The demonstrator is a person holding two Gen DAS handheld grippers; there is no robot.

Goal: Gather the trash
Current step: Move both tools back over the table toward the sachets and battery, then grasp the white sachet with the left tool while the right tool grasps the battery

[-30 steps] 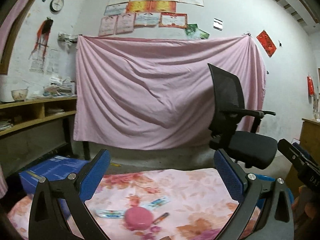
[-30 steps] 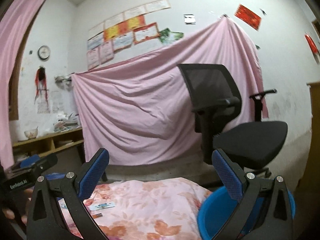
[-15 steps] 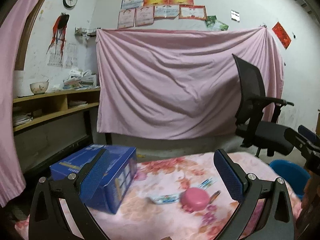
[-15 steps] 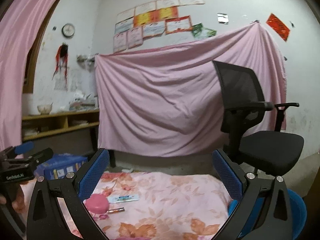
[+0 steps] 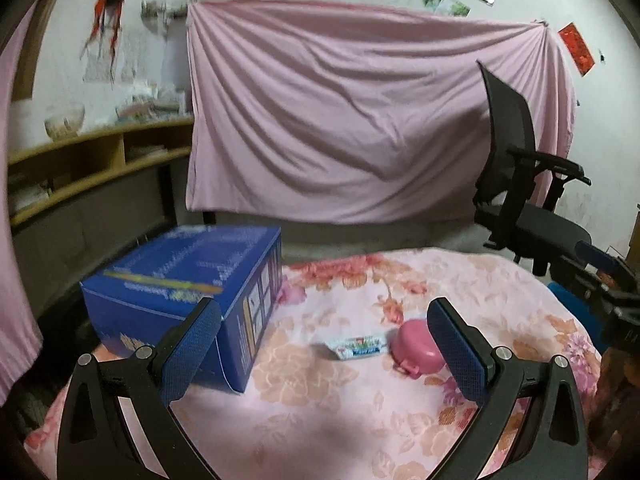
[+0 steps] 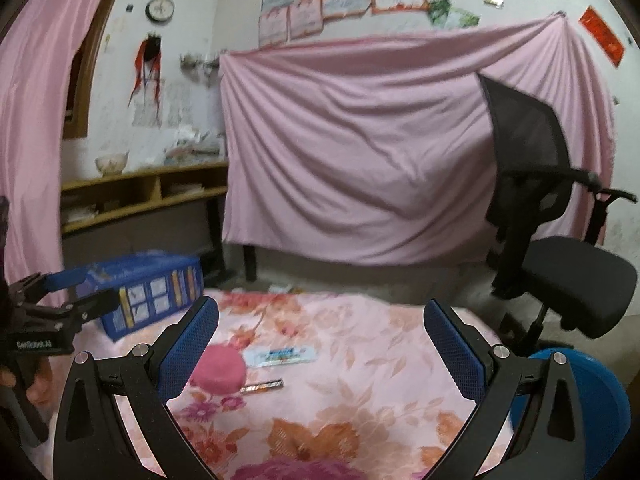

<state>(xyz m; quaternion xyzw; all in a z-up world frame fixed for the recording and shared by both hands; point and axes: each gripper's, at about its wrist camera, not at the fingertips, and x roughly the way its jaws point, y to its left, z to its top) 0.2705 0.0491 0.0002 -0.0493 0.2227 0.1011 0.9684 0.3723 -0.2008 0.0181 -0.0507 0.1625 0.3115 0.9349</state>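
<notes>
A floral pink cloth covers the table (image 5: 320, 420). On it lie a white and blue wrapper (image 5: 357, 346) (image 6: 281, 356), a round pink case (image 5: 414, 347) (image 6: 218, 368) and a thin foil wrapper (image 6: 262, 386). A blue bin (image 6: 592, 396) stands at the table's right edge. My left gripper (image 5: 324, 352) is open and empty above the table, just short of the wrapper. My right gripper (image 6: 320, 356) is open and empty, above the table near the wrappers. Each gripper shows at the edge of the other's view.
A blue cardboard box (image 5: 188, 292) (image 6: 140, 292) stands on the table's left part. A black office chair (image 6: 552, 232) stands to the right behind the table. A pink sheet (image 5: 360, 120) hangs on the back wall, with wooden shelves (image 5: 92, 168) on the left.
Both grippers have tilted down and turned left, so the table, the box and the trash fill more of each view. Both stay open and empty.
</notes>
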